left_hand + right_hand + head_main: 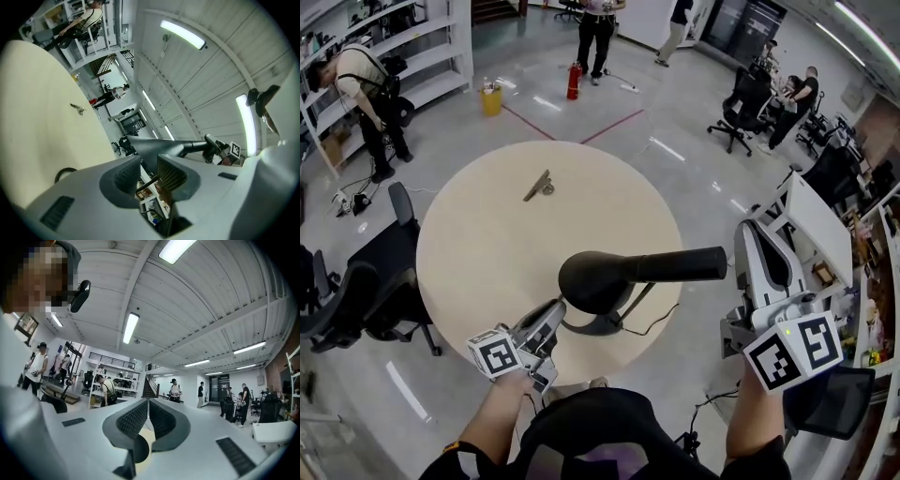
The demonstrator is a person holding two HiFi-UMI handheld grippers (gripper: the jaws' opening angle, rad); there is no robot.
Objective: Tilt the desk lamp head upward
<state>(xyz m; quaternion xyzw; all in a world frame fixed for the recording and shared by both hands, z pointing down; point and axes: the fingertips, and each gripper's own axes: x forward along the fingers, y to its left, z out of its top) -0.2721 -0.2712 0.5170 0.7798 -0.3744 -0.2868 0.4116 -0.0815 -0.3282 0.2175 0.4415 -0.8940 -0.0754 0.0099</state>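
Lamp head (598, 279) lies just beyond left claw's (553, 317) parted jaws

No words, brand names or numbers can be read anywhere in the views. The only printed marks are black-and-white square code patterns, without letters, on the cube (494, 353) of the left gripper (553, 312) and the cube (794, 350) of the right gripper (754, 228).

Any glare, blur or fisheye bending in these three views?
Head view: sharp, evenly lit, with glare streaks on the floor. Left gripper view: ceiling lights blown out white, corners black. Right gripper view: ceiling beams curve from the wide lens; mosaic patch top left.
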